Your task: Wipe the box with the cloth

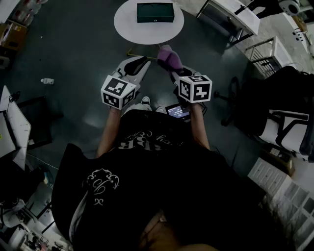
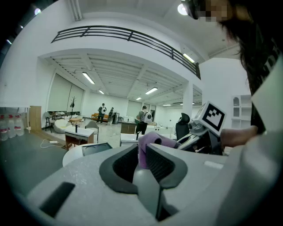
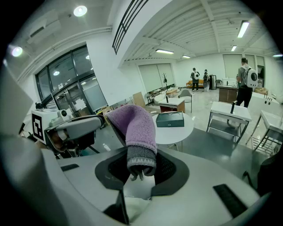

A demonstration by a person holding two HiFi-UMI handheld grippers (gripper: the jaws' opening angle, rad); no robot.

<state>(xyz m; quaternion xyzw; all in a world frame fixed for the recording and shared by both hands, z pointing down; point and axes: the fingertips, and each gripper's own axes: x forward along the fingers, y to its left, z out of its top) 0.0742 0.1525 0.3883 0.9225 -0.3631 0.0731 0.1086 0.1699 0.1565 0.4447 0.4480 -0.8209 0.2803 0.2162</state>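
Note:
A dark green box (image 1: 155,12) lies on a round white table (image 1: 128,24) ahead of me; it also shows in the right gripper view (image 3: 170,119) and the left gripper view (image 2: 96,148). My right gripper (image 1: 169,61) is shut on a purple cloth (image 3: 135,126) with a grey cuff, which stands up from the jaws (image 3: 140,145). My left gripper (image 1: 144,61) hangs just left of it, jaws drawn together with nothing in them (image 2: 142,154). The cloth (image 2: 152,140) shows just beyond its jaws. Both grippers are short of the table, above the floor.
White desks (image 1: 235,14) stand at the back right, and a black office chair (image 1: 287,127) is at my right. A small bottle (image 1: 47,81) lies on the dark floor at left. A lit screen (image 1: 177,112) sits by my feet. People stand far off.

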